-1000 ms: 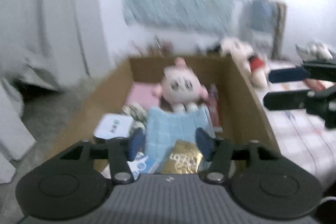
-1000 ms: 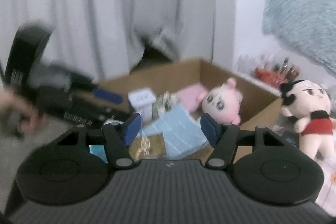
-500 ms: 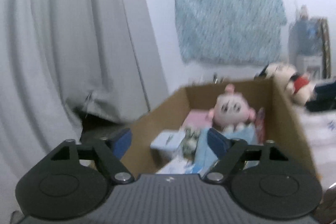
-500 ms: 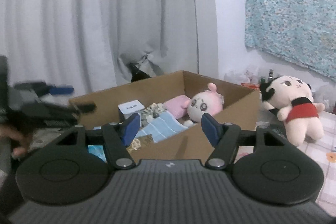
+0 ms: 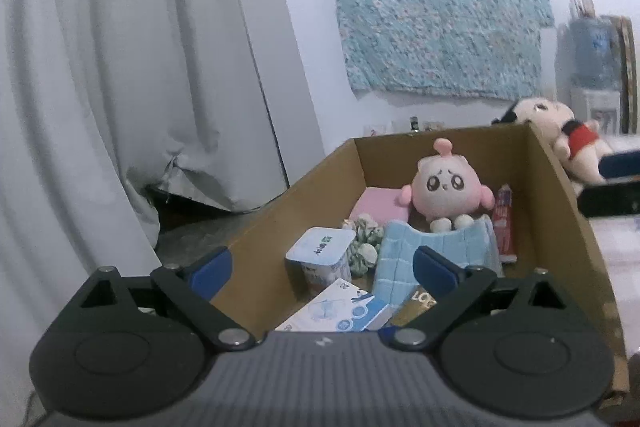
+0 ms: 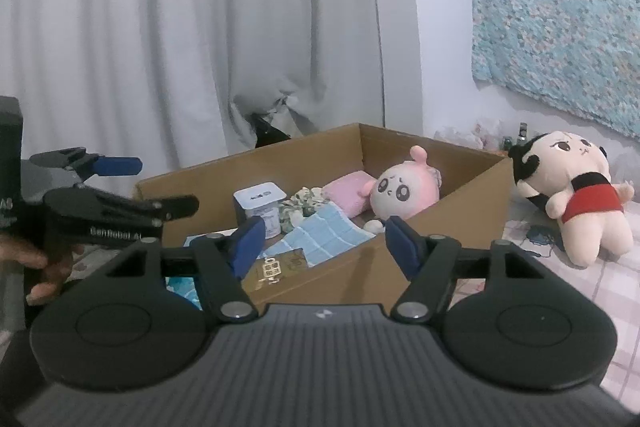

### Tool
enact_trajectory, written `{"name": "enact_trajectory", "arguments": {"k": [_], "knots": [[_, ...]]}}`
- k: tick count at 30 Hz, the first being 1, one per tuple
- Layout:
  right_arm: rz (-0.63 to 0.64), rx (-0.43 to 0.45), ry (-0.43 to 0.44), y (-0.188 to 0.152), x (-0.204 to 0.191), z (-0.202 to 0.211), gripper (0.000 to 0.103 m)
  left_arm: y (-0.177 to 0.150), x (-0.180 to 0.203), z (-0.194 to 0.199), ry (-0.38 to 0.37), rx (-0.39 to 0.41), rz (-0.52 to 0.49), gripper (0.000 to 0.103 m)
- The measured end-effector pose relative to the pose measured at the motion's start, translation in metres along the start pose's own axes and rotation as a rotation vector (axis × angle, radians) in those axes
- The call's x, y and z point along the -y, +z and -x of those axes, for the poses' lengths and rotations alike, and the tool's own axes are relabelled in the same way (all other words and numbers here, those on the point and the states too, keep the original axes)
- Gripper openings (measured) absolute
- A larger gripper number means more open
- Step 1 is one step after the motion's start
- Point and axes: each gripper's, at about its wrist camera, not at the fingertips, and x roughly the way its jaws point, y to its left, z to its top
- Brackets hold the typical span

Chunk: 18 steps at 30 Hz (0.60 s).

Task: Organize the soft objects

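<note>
Cardboard box (image 5: 320, 183) ahead of both wide, empty claws holds the pink plush (image 5: 434, 191); grey curtain (image 5: 120, 67) behind. Only the right view shows the doll (image 6: 576, 195) whole on checked bedding (image 6: 580, 291).

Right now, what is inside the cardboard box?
The cardboard box holds a pink plush, pink pad, blue cloth, white cup, scrunchie, red tube, packets in front. What lies under the cloth is hidden.
</note>
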Motion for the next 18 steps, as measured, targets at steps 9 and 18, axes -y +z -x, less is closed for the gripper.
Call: {"name": "enact_trajectory", "arguments": {"k": [9, 18], "knots": [[-0.078, -0.005, -0.023, 0.003, 0.016, 0.003, 0.068, -0.003, 0.012, -0.001, 0.019, -0.024, -0.080, 0.103], [-0.068, -0.004, -0.017, 0.003, 0.012, 0.009, 0.071, -0.003, 0.010, -0.007, 0.081, -0.066, -0.074, 0.103]]}}
